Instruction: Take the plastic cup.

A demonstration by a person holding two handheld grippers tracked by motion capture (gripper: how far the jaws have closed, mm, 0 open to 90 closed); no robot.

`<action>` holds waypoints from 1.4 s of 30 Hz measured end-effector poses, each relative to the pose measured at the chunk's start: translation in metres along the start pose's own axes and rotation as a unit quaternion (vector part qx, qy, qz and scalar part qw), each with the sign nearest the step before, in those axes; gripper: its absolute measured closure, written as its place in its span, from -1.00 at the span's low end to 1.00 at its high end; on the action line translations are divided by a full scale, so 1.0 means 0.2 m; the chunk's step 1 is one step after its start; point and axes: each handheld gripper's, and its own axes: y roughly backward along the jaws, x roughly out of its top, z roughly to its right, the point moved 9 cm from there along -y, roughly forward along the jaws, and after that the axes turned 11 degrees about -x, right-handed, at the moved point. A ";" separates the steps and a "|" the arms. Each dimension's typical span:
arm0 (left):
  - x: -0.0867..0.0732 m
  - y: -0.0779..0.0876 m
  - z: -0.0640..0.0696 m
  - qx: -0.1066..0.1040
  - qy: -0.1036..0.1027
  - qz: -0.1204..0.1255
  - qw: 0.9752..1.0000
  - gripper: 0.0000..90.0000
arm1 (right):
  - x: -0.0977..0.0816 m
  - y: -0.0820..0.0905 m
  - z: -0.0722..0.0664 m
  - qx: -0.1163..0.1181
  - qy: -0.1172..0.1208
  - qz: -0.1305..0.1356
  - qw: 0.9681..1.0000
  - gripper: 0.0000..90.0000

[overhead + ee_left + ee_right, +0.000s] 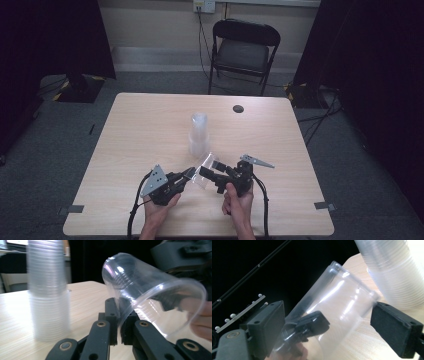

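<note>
Separating one clear plastic cup from the rest looks like the step in hand: on the table (150,120), the stack of cups (198,135) stands near the middle, and toward the near edge the left gripper (119,323) is clenched on the rim of the single cup (150,290), held tilted. The right gripper (327,325) flanks that cup with jaws spread, pads off it. Next, probably, it must close gently on the thin wall.
</note>
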 end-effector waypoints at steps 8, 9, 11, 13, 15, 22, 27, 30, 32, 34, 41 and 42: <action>0.04 0.03 -0.05 0.003 0.014 -0.008 1.000 0.94 | -0.01 0.03 0.00 -0.007 0.053 0.008 0.999 -0.71; 0.04 0.03 -0.05 0.003 0.014 -0.008 1.000 0.94 | -0.01 0.03 0.00 -0.007 0.053 0.008 0.999 -0.71; 0.04 0.02 -0.05 -0.009 0.024 -0.021 0.999 0.93 | -0.01 0.04 0.01 -0.013 0.065 0.011 0.998 -0.71; 0.04 0.03 -0.05 -0.008 0.022 -0.034 0.999 0.93 | -0.01 0.05 0.02 -0.024 0.084 0.014 0.996 -0.71; 0.04 0.03 -0.05 -0.011 0.025 -0.036 0.999 0.93 | -0.02 0.06 0.03 -0.034 0.098 0.018 0.994 -0.71; 0.04 0.04 -0.07 -0.024 0.037 -0.058 0.997 0.93 | -0.04 0.09 0.09 -0.070 0.132 0.018 0.989 -0.68; 0.04 0.04 -0.08 -0.029 0.040 -0.087 0.995 0.93 | -0.06 0.11 0.11 -0.090 0.169 0.014 0.981 -0.68; 0.02 0.03 -0.08 -0.036 0.044 -0.112 0.992 0.93 | -0.08 0.11 0.10 -0.093 0.193 0.014 0.977 -0.67; 0.01 0.03 -0.07 -0.042 0.046 -0.115 0.991 0.93 | -0.08 0.11 0.10 -0.092 0.199 0.012 0.975 -0.66; -0.01 0.02 -0.07 -0.051 0.049 -0.127 0.989 0.93 | -0.09 0.11 0.09 -0.093 0.217 0.009 0.972 -0.65; -0.07 -0.04 -0.04 -0.074 0.049 -0.166 0.982 0.93 | -0.09 0.13 0.08 -0.087 0.243 0.017 0.966 -0.62; -0.07 -0.04 -0.04 -0.078 0.048 -0.171 0.981 0.93 | -0.08 0.14 0.08 -0.087 0.248 0.020 0.965 -0.62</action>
